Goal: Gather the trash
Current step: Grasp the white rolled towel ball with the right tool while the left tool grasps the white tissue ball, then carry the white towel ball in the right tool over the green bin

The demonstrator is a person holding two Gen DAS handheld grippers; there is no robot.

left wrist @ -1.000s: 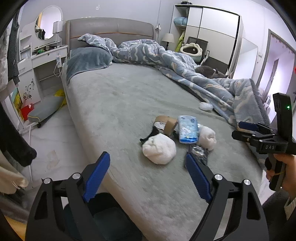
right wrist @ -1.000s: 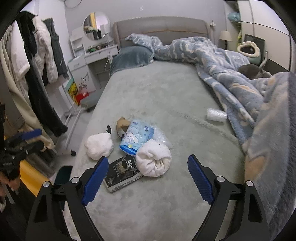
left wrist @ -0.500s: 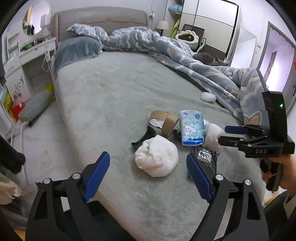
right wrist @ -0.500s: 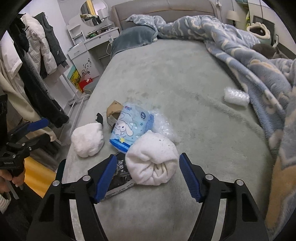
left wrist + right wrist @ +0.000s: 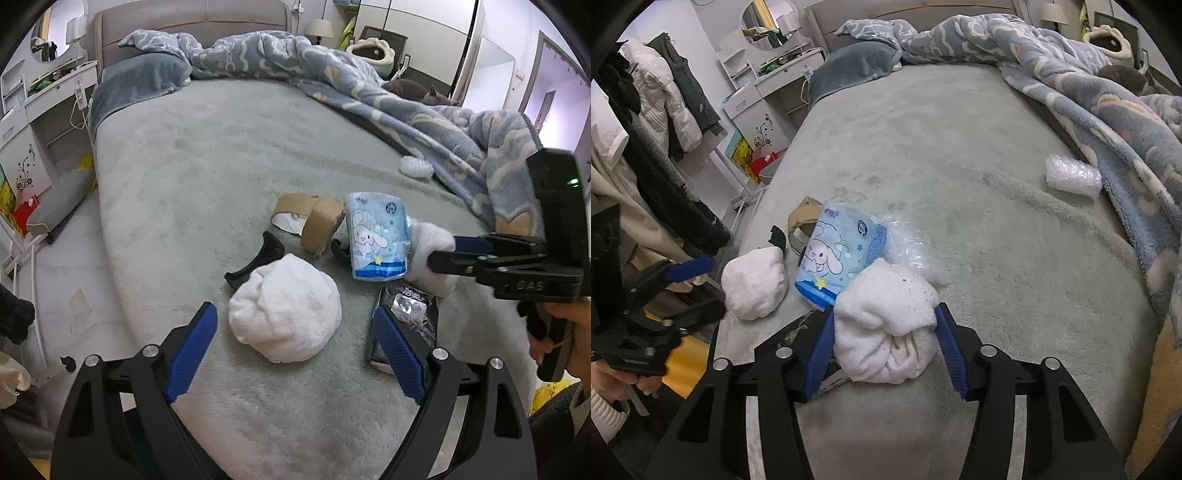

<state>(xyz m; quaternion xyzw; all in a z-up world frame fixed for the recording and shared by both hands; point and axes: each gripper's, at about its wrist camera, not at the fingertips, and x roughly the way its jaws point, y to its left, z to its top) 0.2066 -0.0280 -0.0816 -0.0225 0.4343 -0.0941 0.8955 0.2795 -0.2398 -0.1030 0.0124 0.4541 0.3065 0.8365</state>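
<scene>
Two fluffy white bundles sit in a little pile of clutter near the foot of the grey plush bed, and each gripper has one lined up.

Right gripper first: its blue pads are closing in on the rolled white sock-like bundle, and both pads already press its sides, so it's basically clamped on it. That bundle lies on the bed, touching the light blue tissue pack with a cartoon bunny print and a crinkled bit of clear plastic wrap behind it. A dark flat packet pokes out under the left pad.

Left gripper hangs spread wide, nothing between the pads yet. The rounder white fuzzy ball lies just ahead of it, roughly centred in the gap but apart from both pads. In this view the dark glossy packet lies beside the right-hand pad.

Other junk nearby: a bent brown cardboard tape core, a curved black plastic piece touching the fuzzy ball, and a small wad of bubble wrap well apart, next to the rumpled blue patterned blanket.

A person's hand holds the right tool's handle at the frame edge.
</scene>
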